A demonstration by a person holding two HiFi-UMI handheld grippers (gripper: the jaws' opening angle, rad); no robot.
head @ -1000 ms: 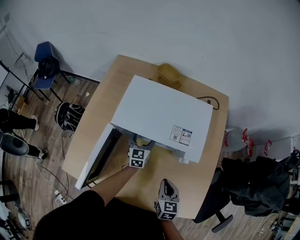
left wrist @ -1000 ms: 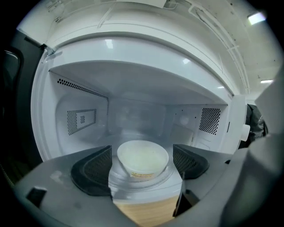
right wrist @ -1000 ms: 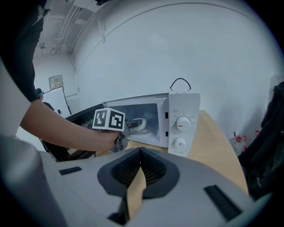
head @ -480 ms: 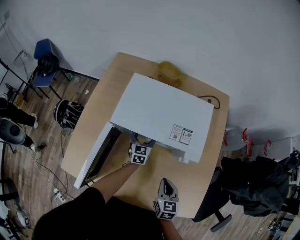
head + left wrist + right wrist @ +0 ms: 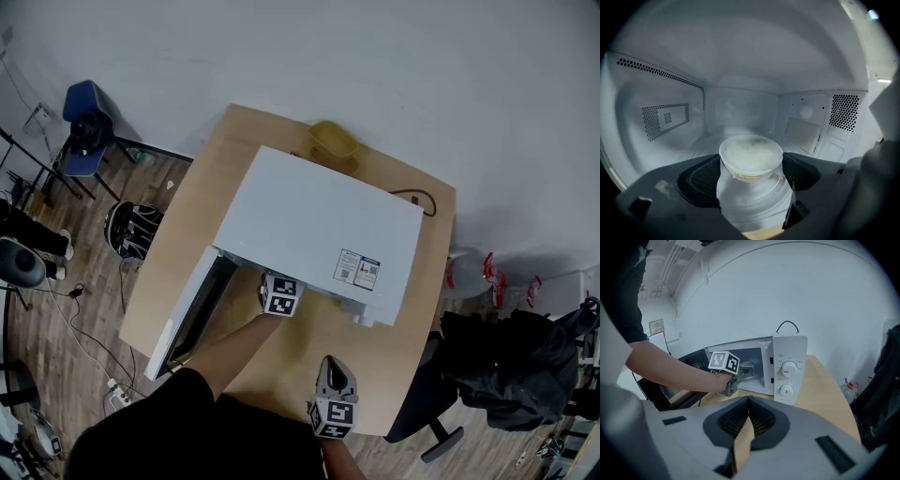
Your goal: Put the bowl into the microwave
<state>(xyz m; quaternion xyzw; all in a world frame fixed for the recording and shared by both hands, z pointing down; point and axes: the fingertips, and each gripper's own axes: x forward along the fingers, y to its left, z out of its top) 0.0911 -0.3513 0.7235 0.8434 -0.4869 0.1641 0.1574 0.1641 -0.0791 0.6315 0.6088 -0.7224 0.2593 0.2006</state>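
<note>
The white microwave (image 5: 319, 230) stands on the wooden table (image 5: 394, 352) with its door (image 5: 192, 314) swung open to the left. My left gripper (image 5: 280, 294) reaches into the cavity mouth. In the left gripper view it (image 5: 750, 190) is shut on a clear plastic bowl (image 5: 751, 161) of white rice, held inside the cavity just above the floor. The right gripper view shows the left gripper (image 5: 724, 363) at the opening beside the control dials (image 5: 789, 368). My right gripper (image 5: 335, 401) hangs near the table's front edge, its jaws pressed together (image 5: 748, 401) on nothing.
A yellow container (image 5: 334, 141) sits on the table behind the microwave, and a black cord (image 5: 419, 200) runs off its back right. A dark office chair (image 5: 427, 412) stands at the table's right front corner. Bags and a blue chair (image 5: 89, 117) are on the floor at left.
My left gripper has moved forward, carrying the bowl deeper into the microwave opening. The right gripper has stayed put.
</note>
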